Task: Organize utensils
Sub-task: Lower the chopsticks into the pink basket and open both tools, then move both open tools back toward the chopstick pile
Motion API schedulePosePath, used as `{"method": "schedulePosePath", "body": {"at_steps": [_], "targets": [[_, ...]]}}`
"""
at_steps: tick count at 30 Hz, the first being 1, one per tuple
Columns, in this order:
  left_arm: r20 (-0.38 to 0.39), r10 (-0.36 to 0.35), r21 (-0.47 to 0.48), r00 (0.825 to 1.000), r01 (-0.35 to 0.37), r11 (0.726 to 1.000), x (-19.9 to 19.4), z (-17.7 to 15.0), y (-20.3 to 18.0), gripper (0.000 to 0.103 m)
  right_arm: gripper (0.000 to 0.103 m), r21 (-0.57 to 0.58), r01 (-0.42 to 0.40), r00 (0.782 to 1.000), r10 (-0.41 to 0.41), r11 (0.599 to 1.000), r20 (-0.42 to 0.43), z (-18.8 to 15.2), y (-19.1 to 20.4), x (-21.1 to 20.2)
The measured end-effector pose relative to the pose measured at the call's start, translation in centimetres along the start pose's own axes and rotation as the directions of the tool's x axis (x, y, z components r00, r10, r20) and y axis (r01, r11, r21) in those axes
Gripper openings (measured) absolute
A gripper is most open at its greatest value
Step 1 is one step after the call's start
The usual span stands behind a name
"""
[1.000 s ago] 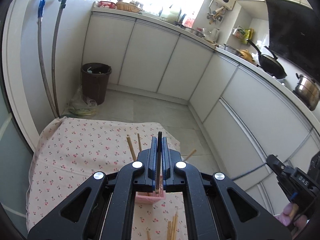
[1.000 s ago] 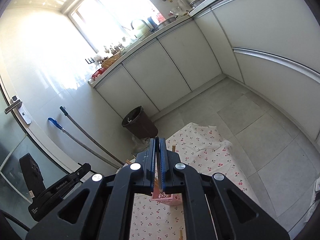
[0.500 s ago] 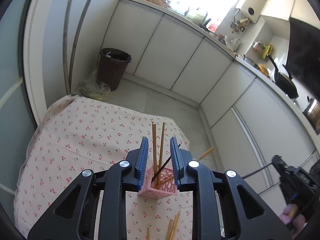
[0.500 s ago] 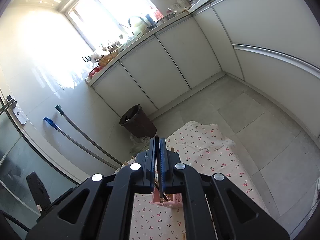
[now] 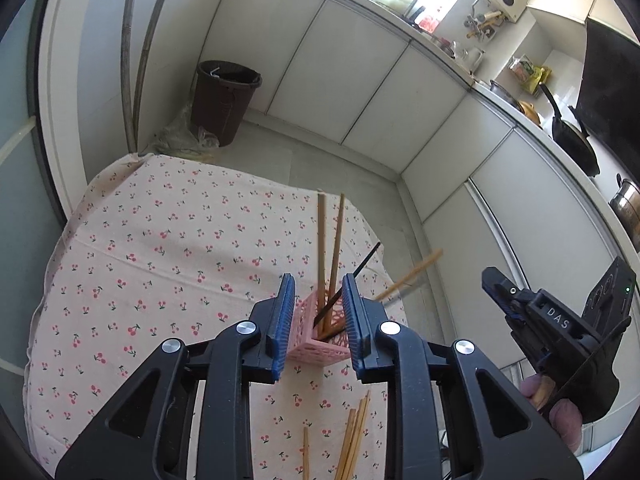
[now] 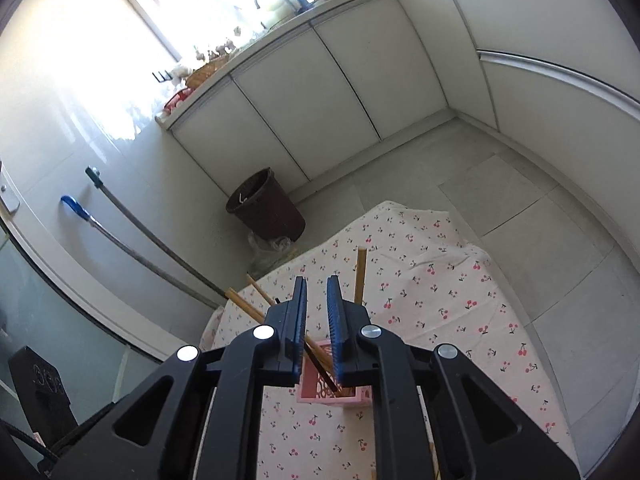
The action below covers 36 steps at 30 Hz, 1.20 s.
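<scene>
Above pink holder [image 5: 316, 344], left gripper [image 5: 318, 320] parted, empty

- Pink holder [image 5: 310, 350]: lower left side hidden behind the left gripper [image 5: 318, 320] fingers; in the right wrist view the holder [image 6: 320, 394] shows only between and below the right gripper [image 6: 316, 328] fingers.
- Black chopstick [image 5: 348, 284]: lower end lost inside the holder.
- Blurred wooden chopstick [image 5: 412, 274]: smeared; its lower end hidden behind the left gripper's right finger.
- Loose wooden chopsticks [image 5: 354, 436] near the tablecloth's [image 5: 160, 240] near edge: cut off by the picture's bottom edge.
- Countertop items [image 5: 484, 26]: too small and overexposed to identify.
- Mop handles [image 5: 134, 60]: tops cut off by the picture's upper edge.
</scene>
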<state>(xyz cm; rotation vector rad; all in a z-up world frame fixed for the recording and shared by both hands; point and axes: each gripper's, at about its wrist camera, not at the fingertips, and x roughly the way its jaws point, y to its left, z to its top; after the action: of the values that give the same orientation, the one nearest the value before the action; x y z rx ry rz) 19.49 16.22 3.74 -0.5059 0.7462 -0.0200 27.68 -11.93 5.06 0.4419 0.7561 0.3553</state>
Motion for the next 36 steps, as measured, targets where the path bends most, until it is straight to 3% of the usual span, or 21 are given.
{"method": "schedulePosePath", "body": {"at_steps": [3,7,13,17,27,31,36], "targets": [[0.001,0.005,0.030,1.000,-0.005,1.000,-0.2,-0.4,-0.8,0.027,0.013,-0.055,0.018,1.000,-0.018,0.998,-0.014,-0.7,0.8,-0.6],[0.007,0.046,0.091,0.999,-0.046,0.995,-0.4,-1.3,-1.9,0.040,0.036,-0.141,0.062,0.998,-0.065,0.988,-0.017,-2.3,1.6,-1.5],[-0.010,0.115,0.171,0.993,-0.111,0.979,0.2,-3.4,-3.0,0.054,0.039,-0.202,0.125,0.989,-0.137,0.971,-0.050,-4.7,0.9,-2.0],[-0.026,0.150,0.200,0.988,-0.142,0.969,0.7,-4.7,-3.2,0.060,0.048,-0.219,0.151,0.984,-0.167,0.964,-0.058,-5.8,0.1,-2.4],[-0.081,0.216,0.261,0.973,-0.189,0.947,1.9,-8.8,-3.9,0.089,0.076,-0.260,0.312,0.940,-0.337,0.914,-0.058,-8.8,-3.4,-3.6],[-0.127,0.245,0.264,0.961,-0.205,0.943,2.8,-10.1,-3.3,0.092,0.089,-0.222,0.360,0.922,-0.381,0.906,-0.061,-9.5,-5.9,-5.0],[-0.203,0.293,0.310,0.934,-0.223,0.924,4.8,-12.0,-3.0,0.093,0.095,-0.221,0.375,0.903,-0.409,0.900,-0.133,-11.4,-8.3,-6.2]]}}
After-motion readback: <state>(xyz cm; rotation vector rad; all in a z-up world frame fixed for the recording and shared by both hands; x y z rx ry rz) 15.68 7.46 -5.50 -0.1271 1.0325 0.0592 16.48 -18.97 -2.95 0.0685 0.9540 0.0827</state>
